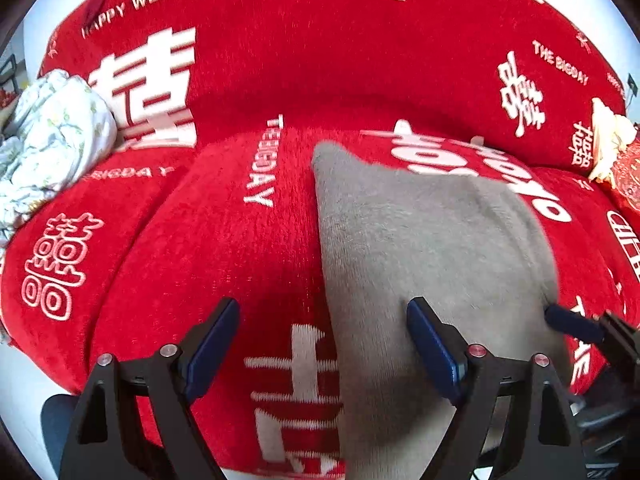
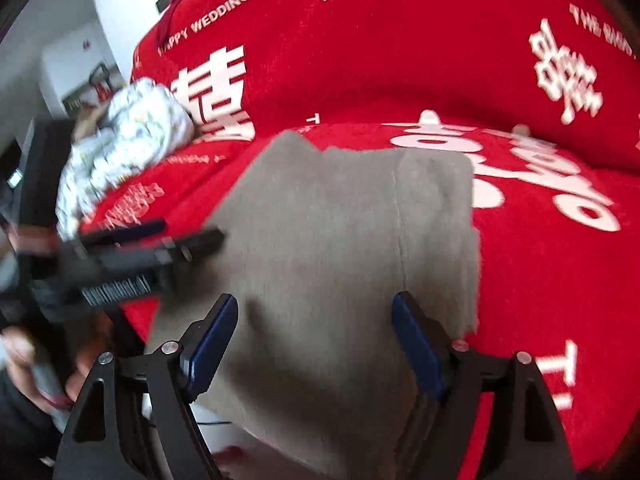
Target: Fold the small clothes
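I count one sofa (image 1: 248, 240), covered by one red cover (image 1: 360, 64) printed with white characters and the words HAPPY WEDDING and THE BIG DAY; it fills both views, and its outer ends are cut off by the round edge of each lens. On the seat lies one grey garment (image 1: 420, 248), folded flat, with its near end hanging over the front edge of the seat; in the right wrist view one seam runs down its top layer, and several stacked layers show along its right edge. I cannot tell what kind of garment it is. At the left end of the seat sits one crumpled white cloth with a small floral print (image 1: 44, 140), partly cut off in the left wrist view. At the right end I see one pale yellowish item (image 1: 610, 136), too small and too cropped to identify. I operate two tools. The left gripper (image 1: 322, 338) has its jaws standing wide apart, with nothing between the pads; its right finger is over the garment, its left finger over the red cover. The right gripper (image 2: 314, 334) likewise stands with jaws spread, above the garment and gripping nothing. Both views are motion-blurred, the right one more.
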Demonstrator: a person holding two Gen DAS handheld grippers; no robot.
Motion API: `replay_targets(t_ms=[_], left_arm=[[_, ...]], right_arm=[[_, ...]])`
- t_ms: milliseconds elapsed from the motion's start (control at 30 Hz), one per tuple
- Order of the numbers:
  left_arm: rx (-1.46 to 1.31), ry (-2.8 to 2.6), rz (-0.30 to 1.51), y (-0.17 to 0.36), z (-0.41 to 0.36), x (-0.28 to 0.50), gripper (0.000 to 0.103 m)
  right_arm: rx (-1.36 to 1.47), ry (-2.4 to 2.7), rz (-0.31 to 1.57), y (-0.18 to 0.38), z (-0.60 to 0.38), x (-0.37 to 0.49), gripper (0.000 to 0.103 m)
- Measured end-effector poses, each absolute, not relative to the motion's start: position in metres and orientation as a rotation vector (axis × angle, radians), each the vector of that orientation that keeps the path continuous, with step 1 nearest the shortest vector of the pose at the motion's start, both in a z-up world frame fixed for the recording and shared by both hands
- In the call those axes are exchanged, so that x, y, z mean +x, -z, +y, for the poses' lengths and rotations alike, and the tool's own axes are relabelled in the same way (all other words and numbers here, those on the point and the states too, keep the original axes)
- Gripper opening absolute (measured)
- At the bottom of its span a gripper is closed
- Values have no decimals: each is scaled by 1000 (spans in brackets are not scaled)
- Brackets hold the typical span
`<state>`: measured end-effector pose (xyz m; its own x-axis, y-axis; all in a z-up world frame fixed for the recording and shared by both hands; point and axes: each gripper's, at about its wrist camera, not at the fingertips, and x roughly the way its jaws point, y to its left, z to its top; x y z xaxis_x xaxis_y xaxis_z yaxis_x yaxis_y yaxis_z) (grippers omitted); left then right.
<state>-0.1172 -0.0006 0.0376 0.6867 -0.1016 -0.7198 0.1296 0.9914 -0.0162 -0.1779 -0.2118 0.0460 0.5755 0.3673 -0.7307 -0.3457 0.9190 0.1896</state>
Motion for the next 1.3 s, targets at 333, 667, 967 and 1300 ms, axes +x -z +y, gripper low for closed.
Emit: replay_targets(t_ms=[333, 667, 967, 1300], left_arm=[[19, 147, 742, -61, 6, -151, 87], [-2, 32, 640, -67, 9, -170, 87], [29, 84, 692, -66, -4, -173, 87], [50, 102, 679, -68, -11, -181, 87]], right_arm=[[-36, -302, 753, -75, -196, -207, 83], [-7, -277, 768, -72, -201, -210, 83], [-4, -272, 766, -75, -204, -214, 83], [-6, -274, 760, -77, -204, -216, 83]])
